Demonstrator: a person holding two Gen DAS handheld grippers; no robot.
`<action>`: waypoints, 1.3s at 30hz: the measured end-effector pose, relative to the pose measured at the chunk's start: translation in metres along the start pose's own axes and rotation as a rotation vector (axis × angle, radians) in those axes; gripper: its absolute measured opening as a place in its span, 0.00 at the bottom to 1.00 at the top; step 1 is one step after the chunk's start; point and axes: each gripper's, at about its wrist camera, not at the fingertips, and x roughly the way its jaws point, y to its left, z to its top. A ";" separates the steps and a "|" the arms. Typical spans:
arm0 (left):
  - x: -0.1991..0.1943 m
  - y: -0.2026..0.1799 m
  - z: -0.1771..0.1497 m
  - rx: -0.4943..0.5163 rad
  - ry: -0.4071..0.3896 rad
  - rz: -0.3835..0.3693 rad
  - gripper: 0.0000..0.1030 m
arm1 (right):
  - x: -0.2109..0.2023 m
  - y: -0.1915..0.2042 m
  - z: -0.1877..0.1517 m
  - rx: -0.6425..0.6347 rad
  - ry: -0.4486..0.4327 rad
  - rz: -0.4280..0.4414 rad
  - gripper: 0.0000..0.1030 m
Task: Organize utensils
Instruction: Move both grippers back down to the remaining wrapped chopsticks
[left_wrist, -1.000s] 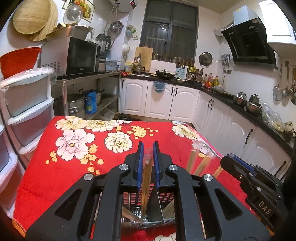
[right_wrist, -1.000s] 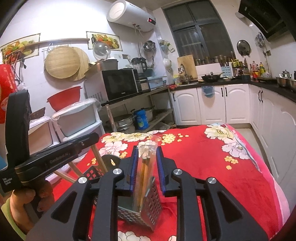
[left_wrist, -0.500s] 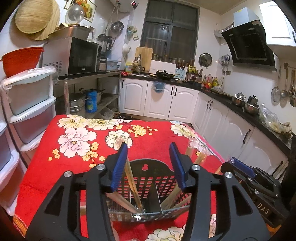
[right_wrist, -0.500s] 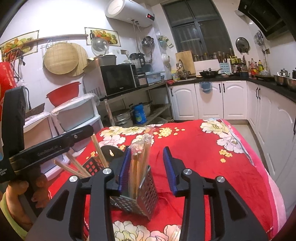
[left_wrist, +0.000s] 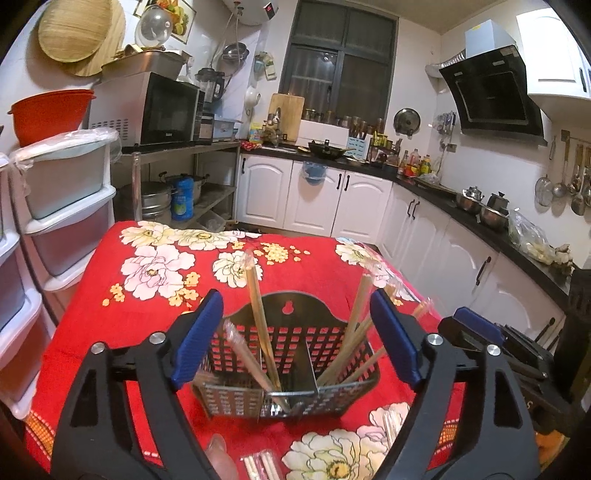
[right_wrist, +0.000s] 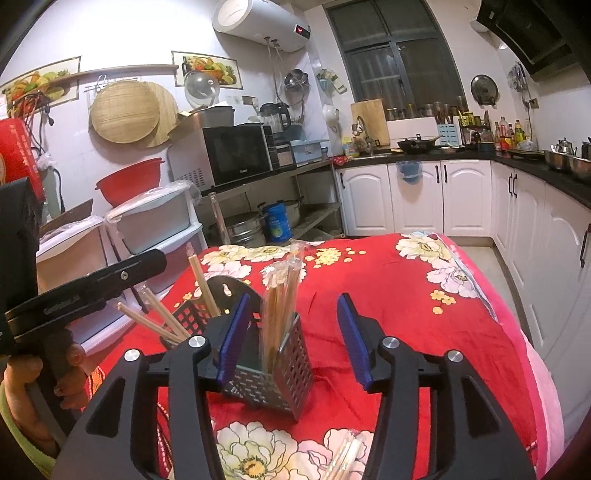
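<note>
Wrapped chopsticks (left_wrist: 258, 314) (right_wrist: 280, 295) are stood upright in a perforated metal holder (left_wrist: 288, 384) (right_wrist: 284, 373), which is set on the red flowered desk (left_wrist: 147, 295) (right_wrist: 406, 302). The left hand-held gripper (left_wrist: 295, 336) is seen released, its jaws just opened wide, nothing pressed. The right hand-held gripper (right_wrist: 291, 339) is likewise released, jaws just opened, its left pad beside the holder. More wrapped chopsticks (left_wrist: 258, 465) are laid in front.

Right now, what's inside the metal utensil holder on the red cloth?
Wrapped chopsticks stand in both compartments of the holder, leaning outward. Its perforated walls hide their lower ends.
</note>
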 end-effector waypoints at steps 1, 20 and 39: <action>-0.001 0.001 -0.001 0.000 0.003 -0.001 0.73 | -0.002 0.000 -0.002 -0.002 0.000 0.000 0.49; -0.030 0.011 -0.045 0.007 0.065 -0.006 0.84 | -0.024 0.004 -0.032 -0.038 0.070 -0.016 0.58; -0.023 0.035 -0.094 -0.025 0.190 0.041 0.85 | -0.024 0.001 -0.069 -0.049 0.176 -0.026 0.58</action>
